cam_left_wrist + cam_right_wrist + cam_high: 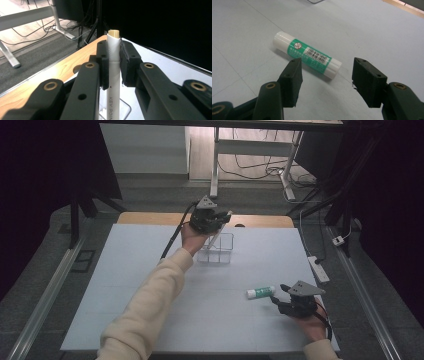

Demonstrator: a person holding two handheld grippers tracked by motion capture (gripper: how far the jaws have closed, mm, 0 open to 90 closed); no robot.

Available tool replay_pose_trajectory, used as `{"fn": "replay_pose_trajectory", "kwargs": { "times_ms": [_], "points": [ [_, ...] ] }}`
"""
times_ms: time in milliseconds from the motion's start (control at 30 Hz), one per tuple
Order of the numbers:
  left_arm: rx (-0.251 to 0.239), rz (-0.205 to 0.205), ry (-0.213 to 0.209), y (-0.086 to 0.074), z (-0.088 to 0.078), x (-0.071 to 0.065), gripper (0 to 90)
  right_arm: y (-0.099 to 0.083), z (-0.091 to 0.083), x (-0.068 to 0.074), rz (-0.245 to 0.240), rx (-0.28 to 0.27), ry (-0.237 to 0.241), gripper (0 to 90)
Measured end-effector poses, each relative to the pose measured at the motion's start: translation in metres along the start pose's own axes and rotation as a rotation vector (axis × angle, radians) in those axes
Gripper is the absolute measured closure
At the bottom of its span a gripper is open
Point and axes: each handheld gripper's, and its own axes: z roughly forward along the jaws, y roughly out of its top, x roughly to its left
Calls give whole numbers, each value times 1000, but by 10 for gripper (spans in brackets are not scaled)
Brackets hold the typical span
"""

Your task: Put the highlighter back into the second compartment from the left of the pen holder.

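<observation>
Left gripper (220, 221) clamped on white pen (113, 65), held above clear divided holder (216, 249) at far side of table mat (150, 285); pen tilted, its lower end over holder. Right gripper (327, 80) near table's right front, jaws apart, pointed at glue stick (307, 55) lying flat just beyond them, not touching

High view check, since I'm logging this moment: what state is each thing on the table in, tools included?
Left tool: shut on the white pen, held over the clear organiser.
White pen: gripped, lower end down toward the organiser.
Clear organiser: upright on the mat.
Glue stick: capped, lying on its side, untouched.
Right tool: open, jaws just short of the glue stick.
</observation>
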Motion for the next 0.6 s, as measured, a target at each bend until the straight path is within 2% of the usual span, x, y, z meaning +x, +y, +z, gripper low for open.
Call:
{"fn": "replay_pose_trajectory", "kwargs": {
  "times_ms": [333,433,600],
  "points": [
    [-19,3,18,7,9,8,786,0,1,0,-2,6,-5,407],
    [-39,-14,7,6,11,10,785,-1,1,0,-1,3,-2,407],
    [-40,-16,29,4,15,13,782,-1,2,1,-3,8,-1,407]
  ]
}}
